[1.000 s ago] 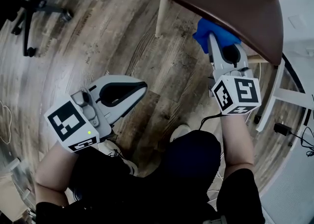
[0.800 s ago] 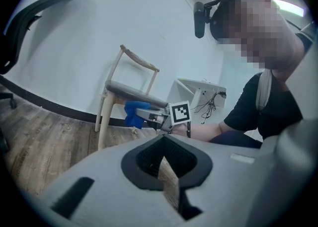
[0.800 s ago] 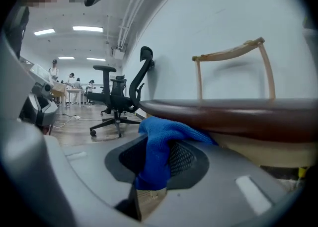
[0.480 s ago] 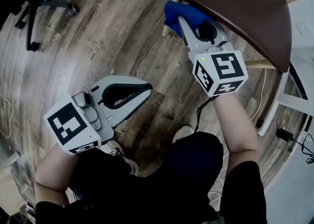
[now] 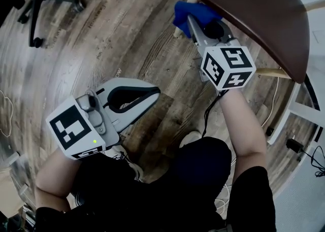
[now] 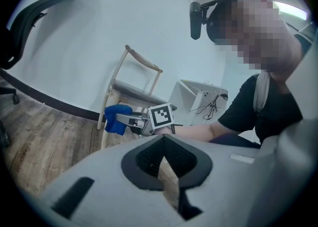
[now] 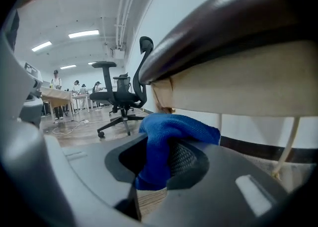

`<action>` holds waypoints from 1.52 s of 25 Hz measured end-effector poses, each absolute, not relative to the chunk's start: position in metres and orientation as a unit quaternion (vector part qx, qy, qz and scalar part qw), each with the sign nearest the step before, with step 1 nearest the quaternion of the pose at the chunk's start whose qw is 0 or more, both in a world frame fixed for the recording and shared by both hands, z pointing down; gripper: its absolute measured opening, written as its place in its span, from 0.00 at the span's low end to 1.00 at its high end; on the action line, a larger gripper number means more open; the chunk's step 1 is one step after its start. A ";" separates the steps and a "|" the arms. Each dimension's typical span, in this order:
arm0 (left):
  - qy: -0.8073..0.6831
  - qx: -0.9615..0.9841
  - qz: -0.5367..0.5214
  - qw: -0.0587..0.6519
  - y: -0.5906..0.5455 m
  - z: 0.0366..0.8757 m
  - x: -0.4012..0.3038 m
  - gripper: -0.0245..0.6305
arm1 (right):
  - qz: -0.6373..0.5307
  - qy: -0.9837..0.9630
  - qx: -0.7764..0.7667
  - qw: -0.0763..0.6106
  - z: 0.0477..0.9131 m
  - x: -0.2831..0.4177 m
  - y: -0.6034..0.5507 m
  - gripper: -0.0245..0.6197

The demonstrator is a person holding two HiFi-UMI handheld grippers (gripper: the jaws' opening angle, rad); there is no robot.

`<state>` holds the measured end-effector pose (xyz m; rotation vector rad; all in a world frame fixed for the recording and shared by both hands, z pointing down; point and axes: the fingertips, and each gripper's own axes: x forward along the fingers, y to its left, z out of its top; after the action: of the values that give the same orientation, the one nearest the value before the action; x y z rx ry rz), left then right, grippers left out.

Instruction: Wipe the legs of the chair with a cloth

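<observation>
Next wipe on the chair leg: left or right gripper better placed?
Right. The right gripper is shut on the blue cloth, right at the chair leg. The left gripper has its jaws shut on nothing, and it hangs apart from the chair.

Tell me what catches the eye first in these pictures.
A bright blue cloth stands out, clamped in the right claw just under the dark brown seat of the chair, near the top of a pale leg. The left claw hangs shut and empty, lower down over the wooden floor.
</observation>
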<state>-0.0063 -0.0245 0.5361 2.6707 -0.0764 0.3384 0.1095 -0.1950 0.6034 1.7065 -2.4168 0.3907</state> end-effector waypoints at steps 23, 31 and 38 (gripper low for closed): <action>-0.065 0.959 0.124 0.246 -0.038 0.537 -0.017 0.05 | 0.264 -0.757 0.515 0.304 0.884 0.119 -0.201 0.20; -0.068 0.961 0.118 0.240 -0.035 0.527 -0.028 0.05 | 0.273 -0.750 0.525 0.294 0.883 0.120 -0.203 0.20; -0.049 0.966 0.122 0.224 -0.023 0.525 -0.020 0.05 | 0.229 -0.780 0.540 0.219 0.805 0.120 -0.202 0.20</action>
<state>-0.0199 -0.0234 0.5247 2.6662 -0.1344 0.3358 0.1204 -0.2020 0.8049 1.4953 -2.1577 0.6326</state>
